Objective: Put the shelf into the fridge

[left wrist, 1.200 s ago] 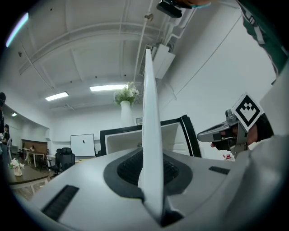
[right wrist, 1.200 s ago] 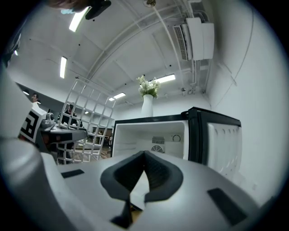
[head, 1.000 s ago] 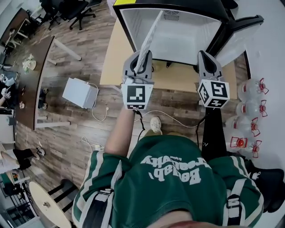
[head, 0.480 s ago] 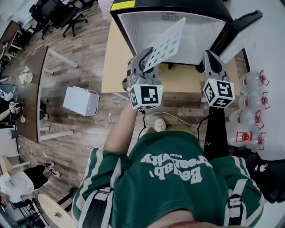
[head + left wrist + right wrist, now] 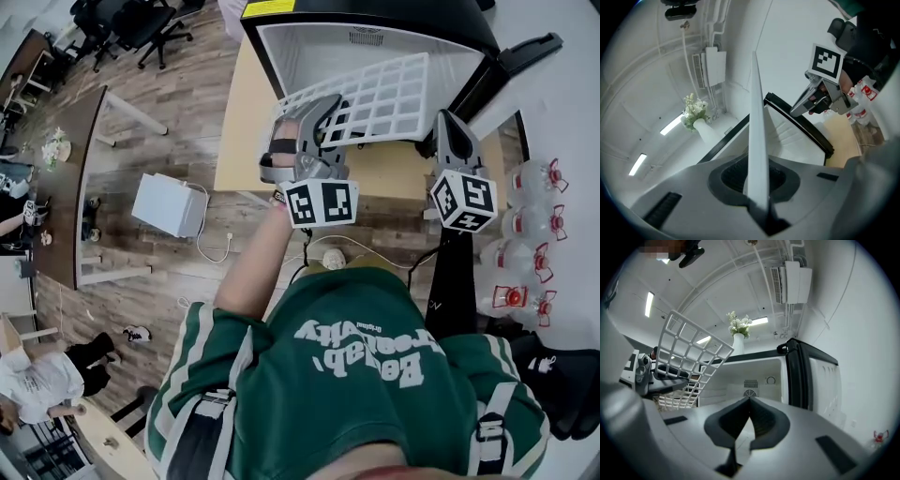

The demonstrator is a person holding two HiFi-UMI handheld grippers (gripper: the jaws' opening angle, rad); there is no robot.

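White plastic grid shelf (image 5: 375, 98) hangs in the air in front of the open black mini fridge with a white interior (image 5: 319, 47), seen from the head view. It lies close to flat over the pale wooden table (image 5: 239, 141), and its long axis runs from the left gripper (image 5: 317, 117) across to the right, along the fridge mouth. The left gripper is clenched on the shelf's near left corner. The right gripper (image 5: 450, 127) sits just beside the near right edge without touching it.

Left gripper view: the shelf (image 5: 757, 140) shows edge-on, a thin white blade pinched between the jaws of the left gripper (image 5: 758, 192). It points ahead to the fridge's black frame (image 5: 797, 131), and the right gripper (image 5: 820, 93) hovers off to the side.

Right gripper view: the jaws of the right gripper (image 5: 749, 408) meet at their tips with nothing between them. The shelf (image 5: 693, 352) stands up and to the left, apart from them, in the grip of the left gripper (image 5: 661, 376). The fridge cavity (image 5: 754, 376) opens straight ahead, with its door (image 5: 820, 380) swung wide.

By the look of it the shelf is not yet inside. The opening lies directly beyond its far edge, so the coming push likely depends on squaring that edge to the side walls. The left hand carries the load, and the idle right hand is nearer the free end.
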